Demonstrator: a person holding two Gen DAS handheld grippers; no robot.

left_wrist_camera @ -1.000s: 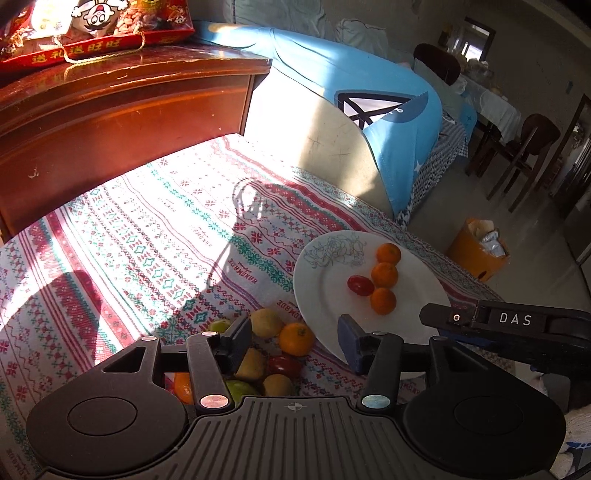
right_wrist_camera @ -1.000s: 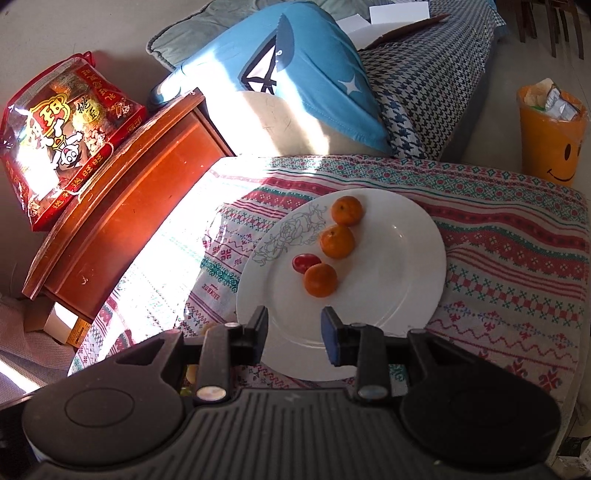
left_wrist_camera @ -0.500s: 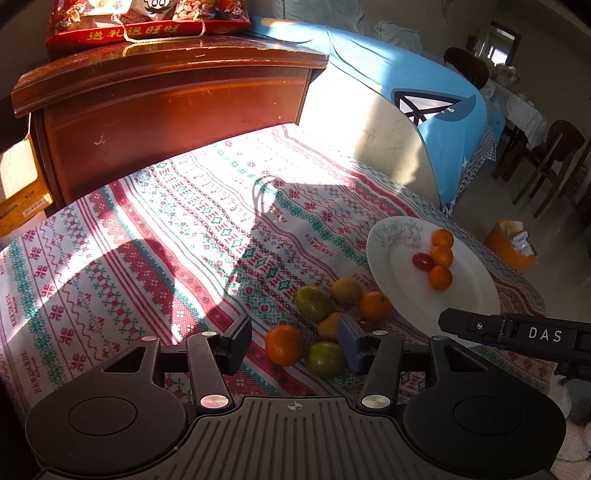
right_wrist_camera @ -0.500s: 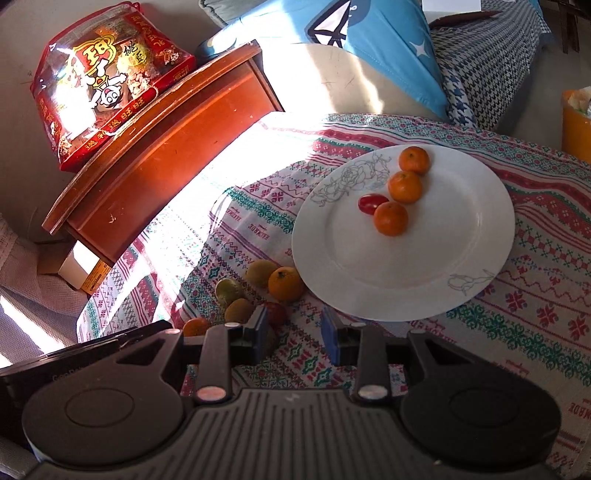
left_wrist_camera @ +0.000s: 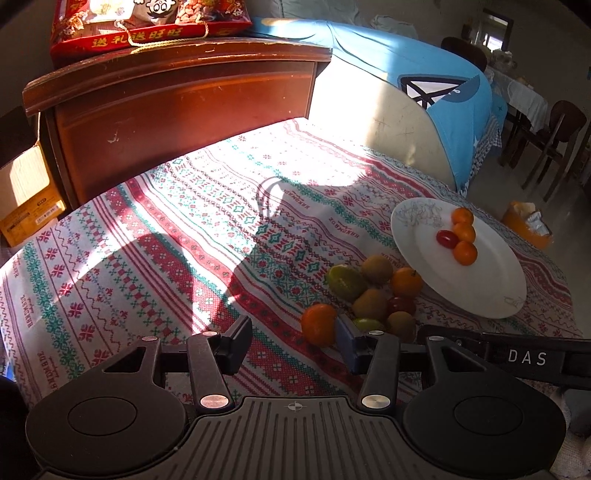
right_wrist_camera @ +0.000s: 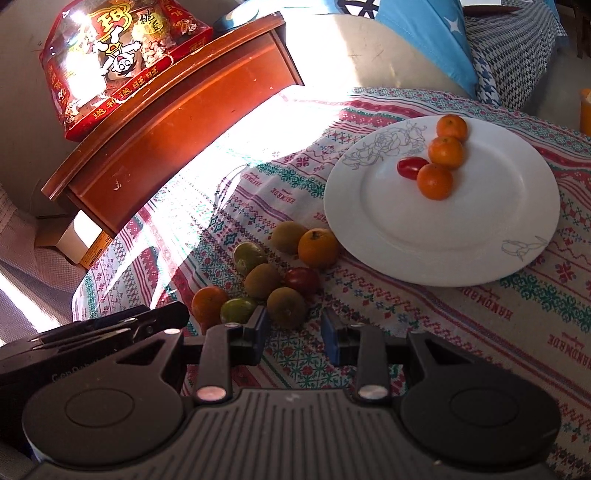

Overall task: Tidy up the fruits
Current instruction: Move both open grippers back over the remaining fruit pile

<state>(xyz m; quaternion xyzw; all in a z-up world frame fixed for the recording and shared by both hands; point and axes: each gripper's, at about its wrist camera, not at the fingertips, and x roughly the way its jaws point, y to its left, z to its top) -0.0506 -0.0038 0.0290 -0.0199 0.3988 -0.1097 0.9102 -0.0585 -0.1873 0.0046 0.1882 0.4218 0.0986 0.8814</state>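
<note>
A white plate [right_wrist_camera: 461,236] [left_wrist_camera: 491,288] holds three small oranges [right_wrist_camera: 435,181] and a red tomato [right_wrist_camera: 410,167]. Beside it on the patterned cloth lies a pile of loose fruit: oranges [right_wrist_camera: 318,247] [left_wrist_camera: 319,324], kiwis [right_wrist_camera: 286,307] [left_wrist_camera: 376,268], green fruits [right_wrist_camera: 238,310] [left_wrist_camera: 345,282] and a dark red tomato [right_wrist_camera: 303,280]. My left gripper [left_wrist_camera: 293,345] is open and empty, its right finger just beside the near orange. My right gripper [right_wrist_camera: 293,332] is open and empty, just in front of the nearest kiwi.
A wooden cabinet [left_wrist_camera: 177,96] with a red snack bag [left_wrist_camera: 144,22] stands at the table's far side. A blue-covered sofa [left_wrist_camera: 443,96], an orange bin [left_wrist_camera: 526,223] and chairs [left_wrist_camera: 554,140] lie beyond the right edge. A cardboard box [left_wrist_camera: 26,192] is at left.
Both grippers have pulled back and swung left, away from the plate, bringing the loose fruit pile into view ahead of the fingers. Both stay open. No fruit has moved.
</note>
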